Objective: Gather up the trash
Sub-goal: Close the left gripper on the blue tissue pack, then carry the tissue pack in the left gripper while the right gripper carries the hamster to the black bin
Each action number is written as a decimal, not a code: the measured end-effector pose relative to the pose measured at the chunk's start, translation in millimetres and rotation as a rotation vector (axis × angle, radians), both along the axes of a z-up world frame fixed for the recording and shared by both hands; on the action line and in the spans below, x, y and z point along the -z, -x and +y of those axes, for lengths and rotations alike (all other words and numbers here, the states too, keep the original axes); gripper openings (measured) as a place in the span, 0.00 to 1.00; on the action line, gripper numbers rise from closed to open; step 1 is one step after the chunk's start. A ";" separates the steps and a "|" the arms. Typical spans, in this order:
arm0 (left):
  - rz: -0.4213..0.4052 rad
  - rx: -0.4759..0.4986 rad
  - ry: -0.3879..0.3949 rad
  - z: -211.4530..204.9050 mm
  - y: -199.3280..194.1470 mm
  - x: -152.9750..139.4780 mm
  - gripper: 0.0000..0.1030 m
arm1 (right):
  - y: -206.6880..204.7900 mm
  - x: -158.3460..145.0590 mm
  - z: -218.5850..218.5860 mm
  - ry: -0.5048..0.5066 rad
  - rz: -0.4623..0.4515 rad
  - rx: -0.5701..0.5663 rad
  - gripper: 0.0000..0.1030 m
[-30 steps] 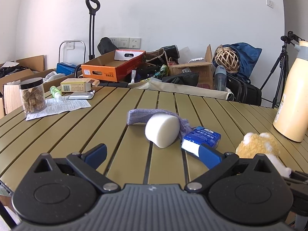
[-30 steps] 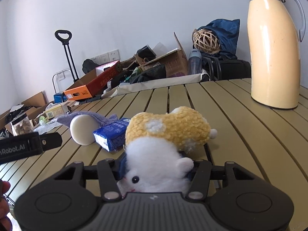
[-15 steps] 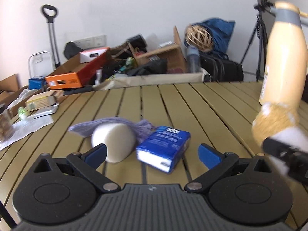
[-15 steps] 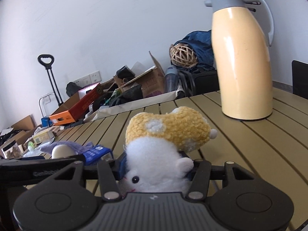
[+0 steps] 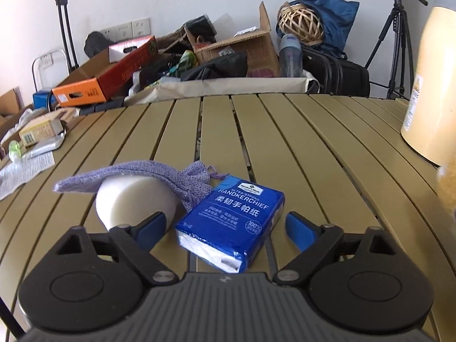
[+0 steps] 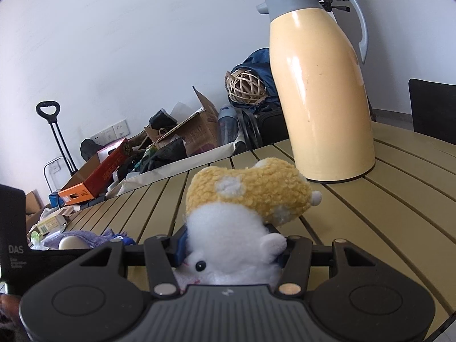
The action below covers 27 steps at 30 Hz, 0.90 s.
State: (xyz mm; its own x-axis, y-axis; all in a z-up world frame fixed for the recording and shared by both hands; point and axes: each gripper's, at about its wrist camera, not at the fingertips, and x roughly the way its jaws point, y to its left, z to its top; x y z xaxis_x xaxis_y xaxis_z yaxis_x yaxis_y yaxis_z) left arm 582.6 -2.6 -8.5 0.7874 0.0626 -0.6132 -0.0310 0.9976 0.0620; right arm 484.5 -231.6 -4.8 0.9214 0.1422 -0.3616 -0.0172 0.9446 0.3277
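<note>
A blue pack of handkerchief tissues (image 5: 231, 222) lies on the slatted olive table (image 5: 299, 148), between the blue pads of my left gripper (image 5: 226, 226). The jaws are closing, with a gap still showing on each side of the pack. Left of the pack lies a white foam cylinder (image 5: 134, 202) under a purple knitted pouch (image 5: 148, 175). My right gripper (image 6: 230, 246) is shut on a yellow and white plush toy (image 6: 242, 199), held above the table. The foam cylinder (image 6: 69, 242) and pouch (image 6: 94, 238) show low at the left of the right wrist view.
A tall cream thermos jug (image 6: 319, 97) stands on the table to the right. Papers, a small box (image 5: 40, 131) and a foil strip lie at the table's left edge. Behind the table are cardboard boxes (image 5: 236, 48), an orange box (image 5: 105, 79), bags, a tripod (image 5: 396, 37) and a trolley handle.
The left gripper has swung right and come in over the tissue pack, and its jaws have narrowed. The right gripper carried the plush toy right, toward the thermos.
</note>
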 end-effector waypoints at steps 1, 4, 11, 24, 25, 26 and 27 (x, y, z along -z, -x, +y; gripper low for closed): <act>0.009 -0.002 0.007 0.7 -2.0 1.3 0.83 | -0.2 -0.1 -0.7 -0.001 -0.001 0.002 0.51; 0.025 0.004 0.029 2.2 -5.9 3.9 0.73 | 0.6 0.0 -3.3 -0.004 -0.001 0.006 0.51; 0.010 0.005 0.037 3.4 0.5 2.3 0.69 | 1.1 -0.4 1.2 -0.001 -0.004 -0.001 0.51; -0.052 0.018 0.056 4.1 35.8 -19.7 0.51 | 12.3 -5.4 2.4 0.005 -0.026 -0.028 0.51; -0.051 0.020 0.057 3.9 38.1 -20.9 0.51 | 13.6 -5.9 2.1 0.005 -0.028 -0.030 0.51; -0.052 0.022 0.058 3.5 40.8 -21.7 0.51 | 14.4 -6.5 1.7 0.004 -0.030 -0.031 0.51; -0.052 0.026 0.058 2.8 43.2 -22.0 0.51 | 15.5 -6.9 1.3 0.002 -0.032 -0.031 0.50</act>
